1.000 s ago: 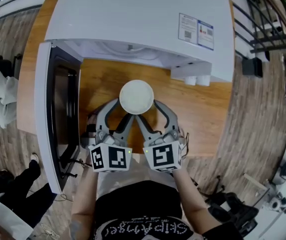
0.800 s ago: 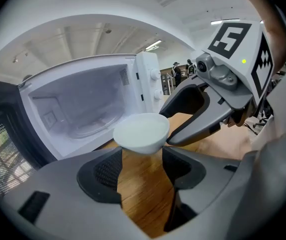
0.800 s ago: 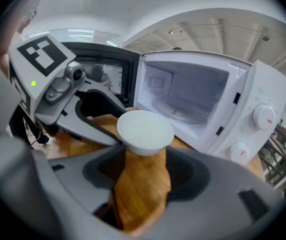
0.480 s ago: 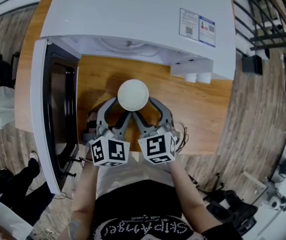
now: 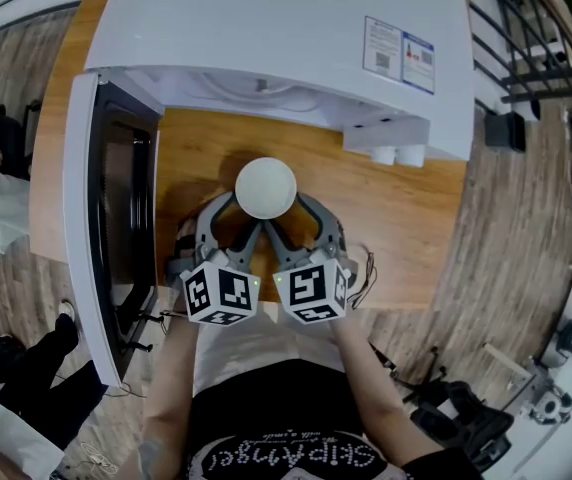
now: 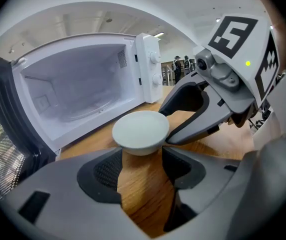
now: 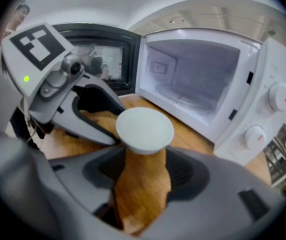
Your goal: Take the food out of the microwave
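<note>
The white bowl (image 5: 266, 187) is out of the microwave (image 5: 276, 38), over the worktop (image 5: 396, 218), about midway between the oven mouth and the front edge. The left gripper (image 6: 141, 154) and right gripper (image 7: 143, 154) each have their jaws spread wide, gripping its lower wall at the tips only. If one side releases first or drops faster, the bowl would likely tip and spill. I cannot tell whether it has touched down.

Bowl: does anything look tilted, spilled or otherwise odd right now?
Nothing stands out. The bowl sits level and upright between the left tool and right tool, in front of the open microwave. No spill shows on the wooden table.
</note>
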{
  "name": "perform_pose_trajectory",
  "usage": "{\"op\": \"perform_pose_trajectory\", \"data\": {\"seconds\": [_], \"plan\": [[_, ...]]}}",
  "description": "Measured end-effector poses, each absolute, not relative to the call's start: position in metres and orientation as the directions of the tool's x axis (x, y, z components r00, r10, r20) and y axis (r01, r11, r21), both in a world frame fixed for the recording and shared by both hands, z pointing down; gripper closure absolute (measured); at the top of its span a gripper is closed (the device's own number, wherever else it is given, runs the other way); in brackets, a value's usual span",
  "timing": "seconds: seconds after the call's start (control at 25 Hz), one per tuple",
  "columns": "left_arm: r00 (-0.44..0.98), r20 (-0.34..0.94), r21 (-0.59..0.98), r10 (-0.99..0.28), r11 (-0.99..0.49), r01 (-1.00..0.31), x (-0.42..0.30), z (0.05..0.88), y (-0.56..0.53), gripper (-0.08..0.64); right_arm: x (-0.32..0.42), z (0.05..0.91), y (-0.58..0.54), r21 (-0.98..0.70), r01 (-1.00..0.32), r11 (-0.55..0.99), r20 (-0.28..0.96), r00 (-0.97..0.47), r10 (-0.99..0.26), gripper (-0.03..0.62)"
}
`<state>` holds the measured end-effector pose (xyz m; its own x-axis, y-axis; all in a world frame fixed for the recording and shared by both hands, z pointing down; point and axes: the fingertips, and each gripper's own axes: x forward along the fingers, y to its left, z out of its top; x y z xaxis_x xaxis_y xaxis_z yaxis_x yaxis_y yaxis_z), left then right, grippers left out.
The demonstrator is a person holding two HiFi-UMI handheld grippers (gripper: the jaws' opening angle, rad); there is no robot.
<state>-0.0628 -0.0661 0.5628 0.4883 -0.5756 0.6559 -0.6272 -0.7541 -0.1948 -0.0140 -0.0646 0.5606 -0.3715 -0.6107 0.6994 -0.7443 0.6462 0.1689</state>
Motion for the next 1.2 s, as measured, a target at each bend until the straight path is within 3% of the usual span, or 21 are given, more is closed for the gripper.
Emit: {"op": "perform_pose_trajectory", "data": {"seconds": [1.2], "plan": [[0.498,0.651,-0.160,-0.573,-0.744,-0.648,-0.0651,0.5649,-0.0665,0.284,-0.0135,0.5627,-0.0642,0.189,-0.729,0.657,0.699,-0.370,-0.612,0.325]]}}
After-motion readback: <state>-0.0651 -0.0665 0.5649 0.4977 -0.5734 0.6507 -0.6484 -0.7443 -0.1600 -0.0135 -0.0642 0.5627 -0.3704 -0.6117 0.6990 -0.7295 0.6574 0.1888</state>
